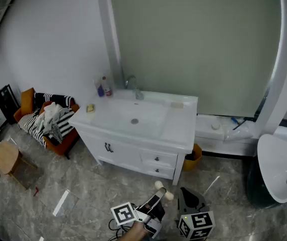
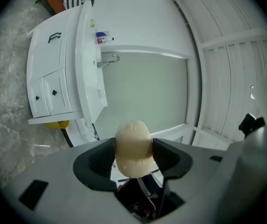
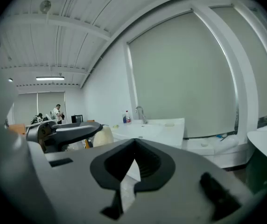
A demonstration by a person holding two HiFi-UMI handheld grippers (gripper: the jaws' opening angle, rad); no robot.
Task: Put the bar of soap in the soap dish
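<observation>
A cream oval bar of soap (image 2: pixel 133 146) sits between the jaws of my left gripper (image 2: pixel 133 160), and both black pads press on its sides. In the head view this gripper (image 1: pixel 161 194) is low at the bottom centre, over the floor and well short of the vanity, with the soap (image 1: pixel 159 186) at its tip. My right gripper (image 1: pixel 188 199) hangs beside it; its jaws (image 3: pixel 134 146) meet at the tips with nothing in them. A small pale dish-like thing (image 1: pixel 177 105) lies on the white counter (image 1: pixel 183 127) right of the faucet (image 1: pixel 133 87).
The white vanity with drawers (image 1: pixel 156 162) stands ahead on a grey marble floor. Bottles (image 1: pixel 104 88) and a small yellow thing (image 1: pixel 90 108) are at the counter's left end. An orange chair with clothes (image 1: pixel 50 119) is left, a wooden stool (image 1: pixel 5 157) farther left, a white basin (image 1: pixel 284 167) right.
</observation>
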